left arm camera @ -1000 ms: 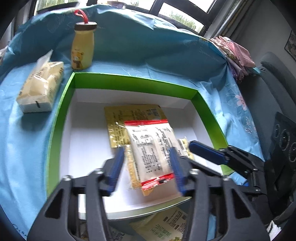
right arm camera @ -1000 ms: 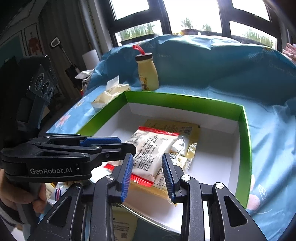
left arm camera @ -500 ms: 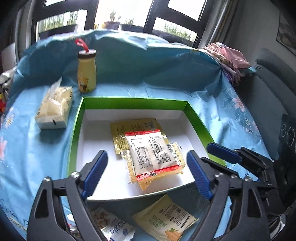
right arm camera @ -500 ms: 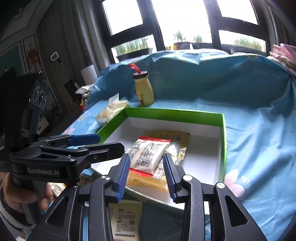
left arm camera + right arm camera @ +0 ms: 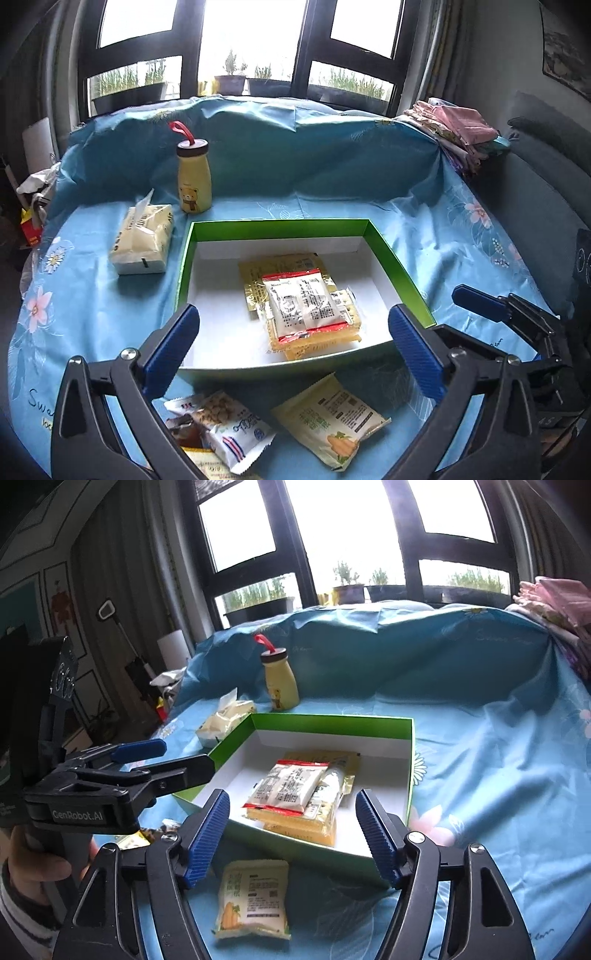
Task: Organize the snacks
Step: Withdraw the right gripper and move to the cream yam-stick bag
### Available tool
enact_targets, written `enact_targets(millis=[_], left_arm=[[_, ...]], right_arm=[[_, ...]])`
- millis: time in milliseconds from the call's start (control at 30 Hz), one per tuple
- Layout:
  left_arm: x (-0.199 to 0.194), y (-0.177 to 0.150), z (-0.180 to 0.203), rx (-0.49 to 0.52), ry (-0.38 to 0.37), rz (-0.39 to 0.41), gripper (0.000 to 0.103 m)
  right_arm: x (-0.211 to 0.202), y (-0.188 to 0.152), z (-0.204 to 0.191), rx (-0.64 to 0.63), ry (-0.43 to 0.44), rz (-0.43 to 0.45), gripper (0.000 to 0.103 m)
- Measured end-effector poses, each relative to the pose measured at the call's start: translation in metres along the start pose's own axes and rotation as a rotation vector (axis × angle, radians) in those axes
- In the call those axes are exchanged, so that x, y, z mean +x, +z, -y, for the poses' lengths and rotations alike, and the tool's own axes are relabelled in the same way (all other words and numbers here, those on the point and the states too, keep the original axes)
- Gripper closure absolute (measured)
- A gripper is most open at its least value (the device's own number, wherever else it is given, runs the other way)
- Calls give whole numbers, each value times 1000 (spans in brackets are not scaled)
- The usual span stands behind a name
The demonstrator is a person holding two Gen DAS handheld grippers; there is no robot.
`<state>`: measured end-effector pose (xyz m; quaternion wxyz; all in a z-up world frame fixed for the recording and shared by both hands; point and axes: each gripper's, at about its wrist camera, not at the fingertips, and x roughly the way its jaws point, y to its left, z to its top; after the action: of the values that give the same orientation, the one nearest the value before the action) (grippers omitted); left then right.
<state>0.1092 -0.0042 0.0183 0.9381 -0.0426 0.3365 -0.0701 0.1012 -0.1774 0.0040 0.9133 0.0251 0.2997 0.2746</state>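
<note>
Green-walled cardboard box with a white floor [image 5: 391,258] sits mid-frame in the left wrist view, with a red-edged white snack packet [image 5: 304,304] stacked on yellow packets inside. Left gripper [image 5: 293,345] is spread wide with nothing in it. At the bottom, a pale yellow corn-print snack bag [image 5: 328,421] and a white-blue biscuit bag [image 5: 225,424] lie on the blue floral cloth [image 5: 92,295].

Right wrist view: right gripper [image 5: 293,836] is also wide and empty, hanging low centre over the corn-print bag [image 5: 255,899], just in front of the box [image 5: 410,771].
</note>
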Motion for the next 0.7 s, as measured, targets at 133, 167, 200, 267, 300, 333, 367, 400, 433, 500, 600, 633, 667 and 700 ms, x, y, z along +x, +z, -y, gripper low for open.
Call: enact_targets(millis=[133,167,200,267,300,333,367,400,433,500,600,633,667,700], left_arm=[[-13,-6,3,-1,13,10,1],[-16,-7,3,-3,19,14,1],[-20,-9,3,-3,24,17,0],[-26,-11,4,-5,32,20,1],[-28,-12,6,-5,36,21,1],[-31,-13,6,-4,40,21,0],[-34,-15,7,-4,44,20,0],[-37,-17,8,-4,49,20,1],[-38,-19,9,-4,52,20,0],[-44,-22,11,-4,61,21,0],[-51,-26,12,-5,74,23,0],[-53,-27,13,-6,77,22,0],[-54,-28,13,-8,79,21,0],[-56,-30,13,-11,81,21,1]], right_arm=[[-12,-5,-3,8,10,6,31],[-14,-6,-5,6,11,6,31],[-16,-7,-5,4,11,5,31],[-20,-10,-8,-2,11,1,31],[-22,-12,-9,-3,9,-3,31],[-23,-14,-10,-4,9,-6,31],[-26,-16,-11,-3,10,-8,31],[-27,-18,-11,-3,9,-12,31],[-29,-20,-12,-3,9,-15,31],[-32,-23,-14,-7,10,-23,31],[-38,-27,-18,-14,11,-29,31],[-40,-29,-19,-17,12,-31,31],[-41,-30,-20,-18,13,-30,31],[-43,-30,-21,-20,16,-29,31]])
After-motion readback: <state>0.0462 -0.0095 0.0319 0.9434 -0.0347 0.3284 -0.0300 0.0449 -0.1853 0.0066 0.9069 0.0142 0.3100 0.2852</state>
